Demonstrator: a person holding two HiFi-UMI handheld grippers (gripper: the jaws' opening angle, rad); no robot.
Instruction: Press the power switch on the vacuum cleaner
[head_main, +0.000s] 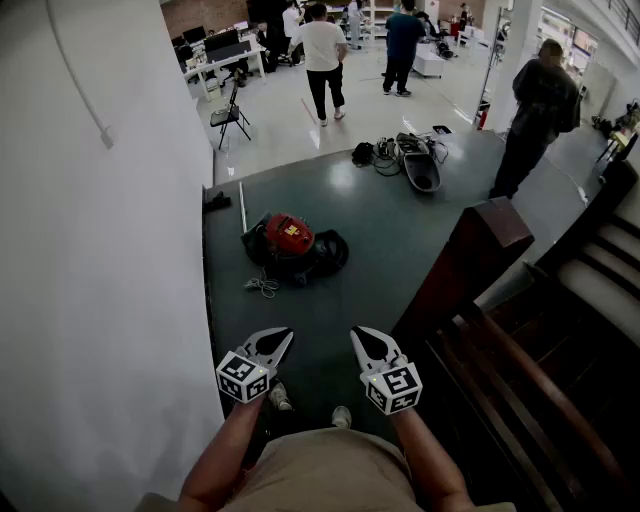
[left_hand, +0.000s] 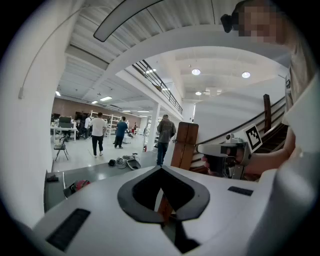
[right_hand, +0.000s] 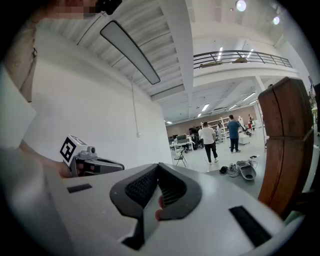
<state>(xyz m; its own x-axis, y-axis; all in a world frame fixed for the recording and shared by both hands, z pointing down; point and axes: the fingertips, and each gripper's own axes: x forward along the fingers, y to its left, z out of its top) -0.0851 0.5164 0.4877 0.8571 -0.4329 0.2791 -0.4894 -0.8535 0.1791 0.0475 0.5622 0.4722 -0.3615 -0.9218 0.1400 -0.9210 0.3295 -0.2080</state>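
Note:
The vacuum cleaner (head_main: 291, 240), red on top with a black body, lies on the dark green floor well ahead of me; it shows as a small red shape (left_hand: 80, 184) low in the left gripper view. Both grippers are held up at waist height, far short of it. My left gripper (head_main: 281, 339) (left_hand: 161, 168) is shut with nothing between its jaws. My right gripper (head_main: 358, 334) (right_hand: 158, 165) is shut too, also empty. Each gripper view shows the other gripper beside it. No power switch can be made out at this distance.
A white wall (head_main: 100, 250) runs along my left. A wooden newel post (head_main: 472, 262) and a staircase (head_main: 590, 290) stand at my right. A white cable coil (head_main: 262, 286) lies by the vacuum. Gear (head_main: 415, 160) lies farther on; people (head_main: 323, 55) and a folding chair (head_main: 230, 115) beyond.

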